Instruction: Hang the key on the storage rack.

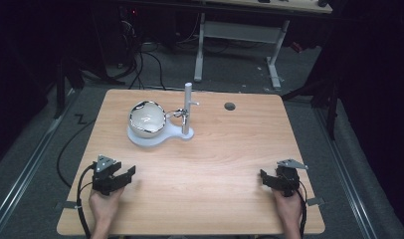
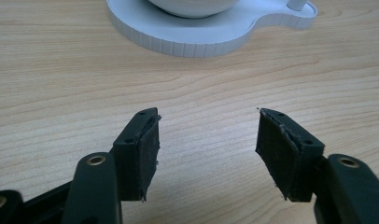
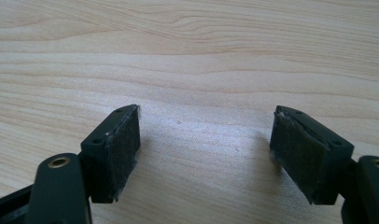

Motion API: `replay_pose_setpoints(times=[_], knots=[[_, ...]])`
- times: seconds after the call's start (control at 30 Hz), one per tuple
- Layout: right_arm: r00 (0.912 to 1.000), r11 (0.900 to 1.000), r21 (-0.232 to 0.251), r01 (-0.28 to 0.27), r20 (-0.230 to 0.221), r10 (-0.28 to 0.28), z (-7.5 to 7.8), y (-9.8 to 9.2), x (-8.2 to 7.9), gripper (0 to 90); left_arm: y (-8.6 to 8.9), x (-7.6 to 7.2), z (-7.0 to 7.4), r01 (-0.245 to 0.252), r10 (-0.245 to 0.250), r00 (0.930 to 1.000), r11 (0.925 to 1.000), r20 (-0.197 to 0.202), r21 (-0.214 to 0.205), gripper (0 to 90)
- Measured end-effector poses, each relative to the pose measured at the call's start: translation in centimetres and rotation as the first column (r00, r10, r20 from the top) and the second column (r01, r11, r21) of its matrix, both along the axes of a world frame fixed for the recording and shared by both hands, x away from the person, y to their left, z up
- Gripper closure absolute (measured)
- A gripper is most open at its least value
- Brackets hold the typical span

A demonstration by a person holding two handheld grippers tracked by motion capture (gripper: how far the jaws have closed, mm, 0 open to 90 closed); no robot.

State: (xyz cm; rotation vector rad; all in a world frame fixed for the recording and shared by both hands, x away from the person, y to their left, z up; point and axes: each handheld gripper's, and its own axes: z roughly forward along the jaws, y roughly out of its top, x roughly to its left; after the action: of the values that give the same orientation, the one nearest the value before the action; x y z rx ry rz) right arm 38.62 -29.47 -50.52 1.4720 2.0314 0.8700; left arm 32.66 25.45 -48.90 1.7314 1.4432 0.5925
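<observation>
A shiny white bowl sits on a flat white base at the table's back left of centre. A white upright post with a short side arm rises from the base's right lobe, and a small metal piece hangs by it. My left gripper rests near the front left edge, open, with bare wood between its pads. In the left gripper view, the left gripper faces the base and the bowl's underside. My right gripper lies near the front right edge, open over bare wood.
The wooden table has a round cable hole near its back edge. Behind it stand another desk's white legs, and cables lie on the dark floor. A cable trails from each gripper off the front edge.
</observation>
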Motion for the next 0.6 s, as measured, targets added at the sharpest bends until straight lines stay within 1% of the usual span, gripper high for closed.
replay_pose_setpoints(times=[0.3, 0.6], knots=[[1.0, 1.0, 0.0, 0.0, 0.0, 0.0, 0.0, 0.0, 0.0, 24.4, -0.2, 0.2, -0.6, -0.003, 0.003, 1.0, 0.9999, -0.009, 0.016, 39.6], [1.0, 1.0, 0.0, 0.0, 0.0, 0.0, 0.0, 0.0, 0.0, 24.4, -0.5, 0.5, -1.2, -0.003, 0.004, 0.9997, 0.9989, -0.023, 0.046, 39.5]])
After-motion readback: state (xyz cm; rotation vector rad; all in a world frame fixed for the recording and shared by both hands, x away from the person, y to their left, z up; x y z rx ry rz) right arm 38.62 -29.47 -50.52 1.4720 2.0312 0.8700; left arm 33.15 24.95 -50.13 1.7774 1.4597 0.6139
